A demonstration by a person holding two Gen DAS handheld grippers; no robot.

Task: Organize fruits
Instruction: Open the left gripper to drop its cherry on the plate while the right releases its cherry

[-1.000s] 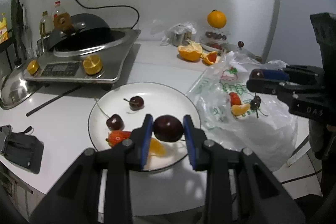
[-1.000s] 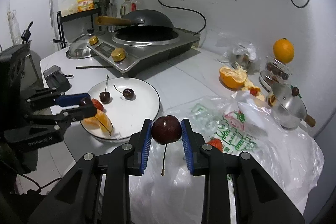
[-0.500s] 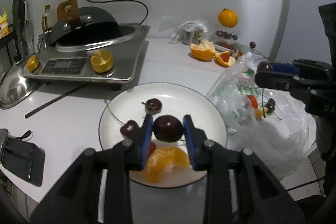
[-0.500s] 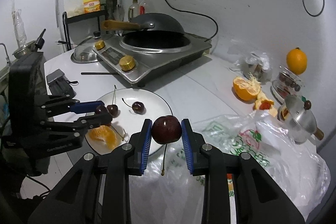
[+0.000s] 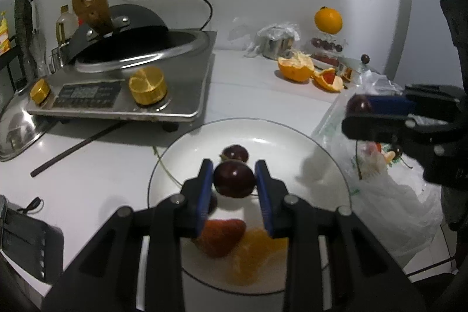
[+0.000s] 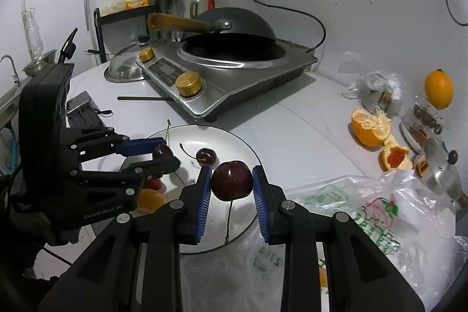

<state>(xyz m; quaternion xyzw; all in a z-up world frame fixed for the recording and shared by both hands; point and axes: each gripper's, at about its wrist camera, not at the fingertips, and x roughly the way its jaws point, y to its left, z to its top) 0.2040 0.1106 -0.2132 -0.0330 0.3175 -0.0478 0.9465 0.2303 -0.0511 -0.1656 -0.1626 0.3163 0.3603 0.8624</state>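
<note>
My left gripper (image 5: 233, 180) is shut on a dark cherry (image 5: 233, 179) and hangs over the white plate (image 5: 280, 133). On that plate lie another cherry (image 5: 235, 152), a strawberry (image 5: 223, 234) and orange segments (image 5: 257, 256). My right gripper (image 6: 232, 185) is shut on a second dark cherry (image 6: 232, 180), its stem hanging down, above the plate's (image 6: 234, 142) right edge. The right wrist view also shows the left gripper (image 6: 162, 155) at the left, low over the plate. In the left wrist view the right gripper (image 5: 359, 110) reaches in from the right.
A crumpled plastic bag (image 6: 365, 224) with more fruit lies right of the plate. An induction cooker with a wok (image 6: 228, 60) stands behind. Orange peels (image 6: 370, 127), a whole orange (image 6: 438, 89), a small pot (image 6: 377, 92) and a steel lid (image 5: 14, 130) crowd the counter's edges.
Both grippers have moved toward the plate and a little lower, each still holding its cherry. The plate looms larger in both views.
</note>
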